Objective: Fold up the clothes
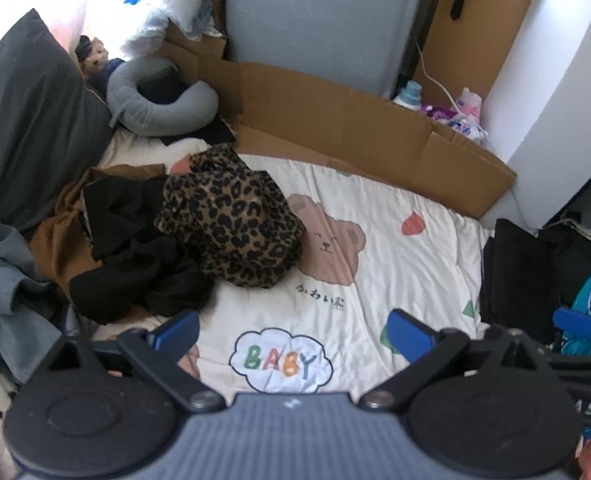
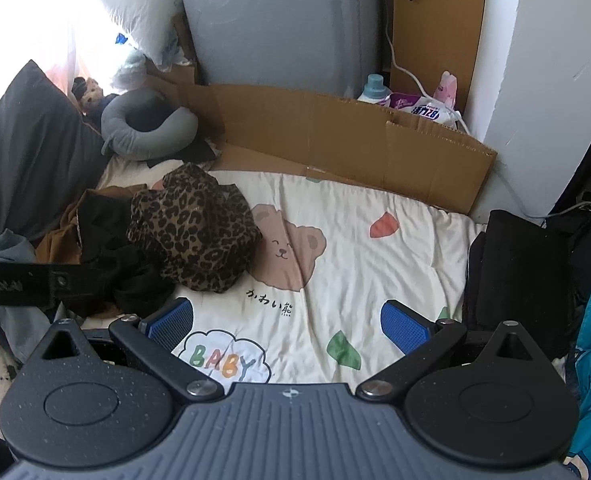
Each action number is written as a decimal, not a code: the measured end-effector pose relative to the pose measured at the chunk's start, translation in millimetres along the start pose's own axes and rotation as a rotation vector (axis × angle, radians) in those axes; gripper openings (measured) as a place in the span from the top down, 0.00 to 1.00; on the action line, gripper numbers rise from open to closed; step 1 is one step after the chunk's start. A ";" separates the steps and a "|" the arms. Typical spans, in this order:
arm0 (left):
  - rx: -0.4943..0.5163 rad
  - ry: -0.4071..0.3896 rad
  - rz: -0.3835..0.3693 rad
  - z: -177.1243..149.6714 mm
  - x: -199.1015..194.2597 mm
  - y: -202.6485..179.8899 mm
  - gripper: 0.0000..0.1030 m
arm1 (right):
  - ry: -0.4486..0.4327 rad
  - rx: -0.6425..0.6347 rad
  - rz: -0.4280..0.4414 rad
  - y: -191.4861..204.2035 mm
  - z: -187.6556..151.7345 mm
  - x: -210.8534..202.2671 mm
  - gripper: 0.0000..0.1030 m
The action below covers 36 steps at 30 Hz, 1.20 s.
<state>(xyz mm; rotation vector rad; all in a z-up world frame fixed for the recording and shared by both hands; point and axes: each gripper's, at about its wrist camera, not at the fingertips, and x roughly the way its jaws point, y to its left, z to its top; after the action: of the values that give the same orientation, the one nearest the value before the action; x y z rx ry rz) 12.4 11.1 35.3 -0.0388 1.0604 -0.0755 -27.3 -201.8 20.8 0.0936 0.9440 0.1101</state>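
The left gripper (image 1: 293,330) and right gripper (image 2: 287,320) hover level above the cream bear-print blanket (image 2: 375,264), blue-padded jaws spread wide, holding nothing. The crumpled leopard-print garment (image 1: 231,220) lies at ten o'clock, against black clothes (image 1: 135,256).

bed: cream bear-print quilt (image 2: 375,272) | cardboard (image 2: 335,136) edging | window glare top-left
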 end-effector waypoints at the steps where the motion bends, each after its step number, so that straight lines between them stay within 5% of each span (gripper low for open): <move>1: -0.002 -0.002 -0.001 2.5 -2.7 1.9 0.02 | -0.003 0.001 0.001 -0.4 1.2 -1.9 0.00; 13: 0.032 -0.013 0.009 57.3 -48.0 40.3 0.03 | -0.043 0.000 0.045 -5.9 25.4 -29.0 0.00; 24: 0.009 -0.143 0.000 125.8 -85.4 103.2 0.03 | -0.039 0.013 0.113 -9.2 48.6 -25.7 0.00; 36: 0.016 -0.170 -0.030 150.5 -51.9 131.3 0.06 | -0.024 -0.068 0.199 -3.9 82.0 3.5 0.00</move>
<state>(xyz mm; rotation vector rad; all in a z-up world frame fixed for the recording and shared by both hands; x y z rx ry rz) 124.3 145.5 144.9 -0.0464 0.8890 -0.1060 41.5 -207.8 65.3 0.1259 0.9046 0.3238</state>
